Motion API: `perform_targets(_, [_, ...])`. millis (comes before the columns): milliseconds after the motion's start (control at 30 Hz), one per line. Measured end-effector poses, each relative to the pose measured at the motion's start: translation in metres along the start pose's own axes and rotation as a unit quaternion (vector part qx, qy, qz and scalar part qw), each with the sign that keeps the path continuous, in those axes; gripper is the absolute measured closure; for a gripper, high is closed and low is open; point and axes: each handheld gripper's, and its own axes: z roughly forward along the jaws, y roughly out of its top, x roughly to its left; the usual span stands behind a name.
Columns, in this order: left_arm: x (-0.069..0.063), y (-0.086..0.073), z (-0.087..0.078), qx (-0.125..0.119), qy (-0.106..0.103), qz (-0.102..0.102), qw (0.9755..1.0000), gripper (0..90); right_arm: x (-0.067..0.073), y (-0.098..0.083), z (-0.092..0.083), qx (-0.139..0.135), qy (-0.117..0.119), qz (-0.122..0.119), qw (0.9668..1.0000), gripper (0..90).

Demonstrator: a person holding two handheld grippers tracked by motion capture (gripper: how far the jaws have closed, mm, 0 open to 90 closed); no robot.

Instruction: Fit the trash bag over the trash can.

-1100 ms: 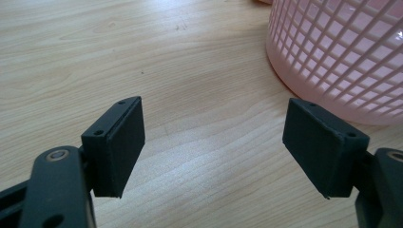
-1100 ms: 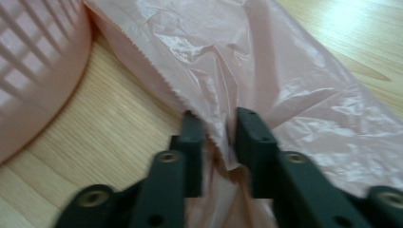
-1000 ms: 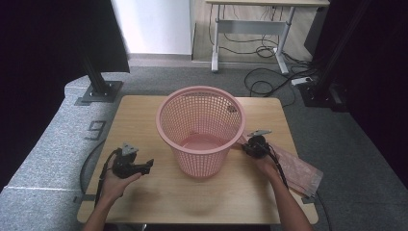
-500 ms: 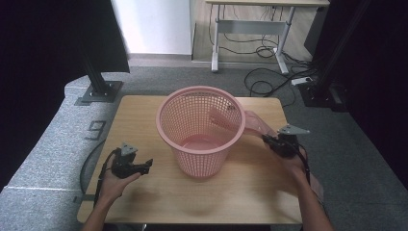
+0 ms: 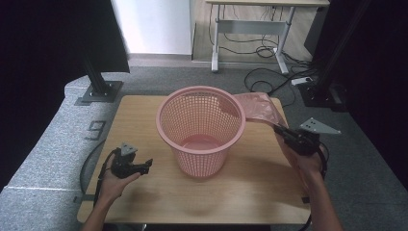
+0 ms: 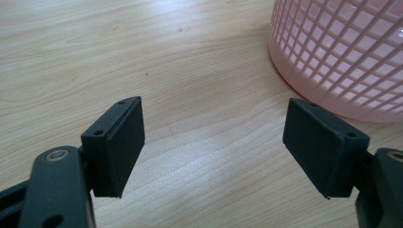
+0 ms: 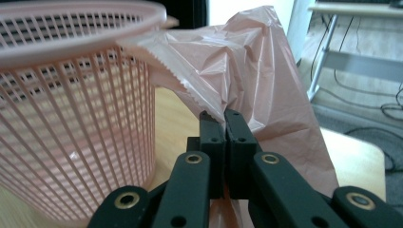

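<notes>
**Desk:** High view first. What is in the frame?

**Photographer:** A pink plastic laundry basket (image 5: 200, 129) stands upright at the centre of the wooden table (image 5: 144, 110). At right of centre, the right hand-held gripper (image 5: 280, 129) holds a pink plastic bag (image 5: 256, 107) aloft, the film trailing toward the basket's rim at upper right. At lower left, the left hand-held gripper (image 5: 144, 166) rests low over the table, well apart from the bag.

**Desk:** Left gripper view?

**Photographer:** Its jaws stand spread with nothing between them, bare table below and the basket's wall at upper right (image 6: 342, 52).

**Desk:** Right gripper view?

**Photographer:** The jaws are pressed together on the bag's serrated edge (image 7: 190, 85), bottom centre. The bag billows across the upper middle, one corner just reaching the basket's rim (image 7: 85, 21) at upper left.

**Desk:** What would the step need, lining the basket?

**Photographer:** My reading: the pinch sits on one thin edge, so keep it firm and carry the bag's mouth over the basket's opening rather than dragging it across the rim. The idle gripper could take the opposite edge to spread the mouth. A light basket may tip if snagged.
</notes>
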Motion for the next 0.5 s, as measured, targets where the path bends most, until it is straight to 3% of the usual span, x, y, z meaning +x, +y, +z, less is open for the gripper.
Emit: perform_targets(500, [-0.002,0.000,0.000,0.002,0.000,0.004,1.0000,21.8,0.005,0.027,-0.030,-0.084,0.012,0.022,0.9961,87.1])
